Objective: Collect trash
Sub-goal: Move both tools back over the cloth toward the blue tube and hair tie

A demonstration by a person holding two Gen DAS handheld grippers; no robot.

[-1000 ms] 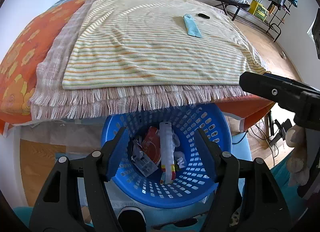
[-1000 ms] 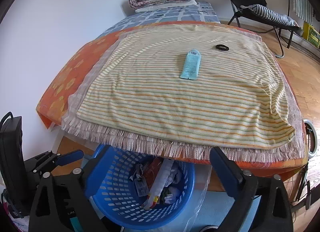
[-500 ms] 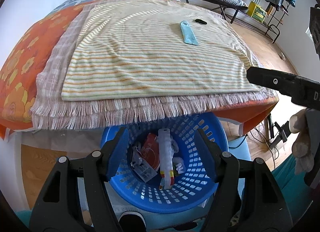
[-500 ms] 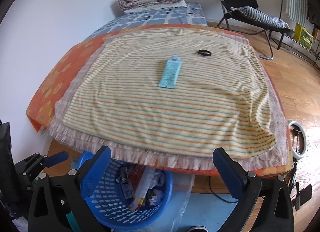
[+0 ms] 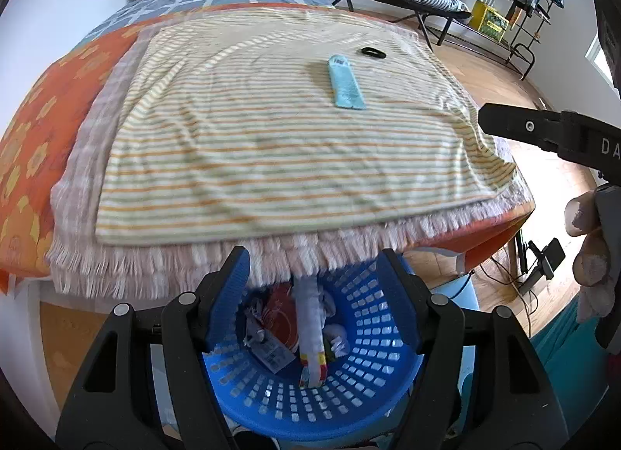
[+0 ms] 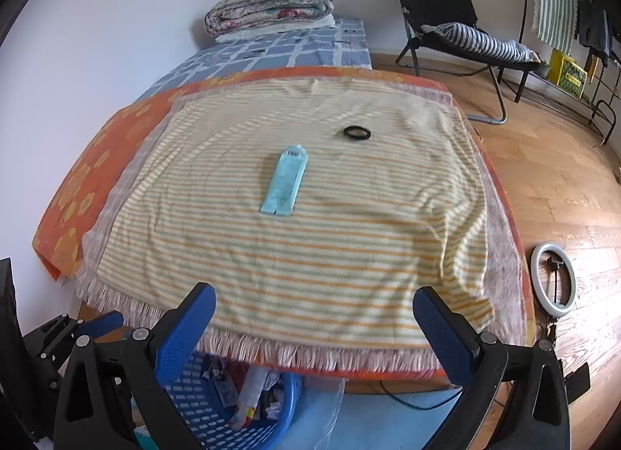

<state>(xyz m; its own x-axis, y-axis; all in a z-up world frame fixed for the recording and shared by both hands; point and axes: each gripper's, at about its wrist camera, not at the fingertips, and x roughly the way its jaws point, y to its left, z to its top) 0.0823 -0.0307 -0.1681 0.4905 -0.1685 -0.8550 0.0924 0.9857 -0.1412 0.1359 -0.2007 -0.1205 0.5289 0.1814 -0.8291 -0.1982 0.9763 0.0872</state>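
A flat light-blue packet (image 6: 285, 181) lies on the striped blanket (image 6: 295, 248) in the middle of the bed; it also shows in the left wrist view (image 5: 346, 82). A small black ring (image 6: 356, 133) lies just beyond it, also visible from the left wrist (image 5: 373, 51). A blue basket (image 5: 349, 403) holding several pieces of trash (image 5: 287, 325) sits on the floor at the foot of the bed. My left gripper (image 5: 314, 267) is open and empty above the basket. My right gripper (image 6: 314, 310) is open and empty over the blanket's near edge.
Folded quilts (image 6: 271, 3) lie at the bed's far end. A black folding chair (image 6: 446, 15) with a striped cushion and a clothes rack (image 6: 574, 3) stand on the wooden floor to the right. A ring light (image 6: 553, 279) lies on the floor by the bed.
Both grippers have risen and moved forward toward the bed. The basket has slipped lower in both views and the packet and ring look nearer. Both grippers stayed open.
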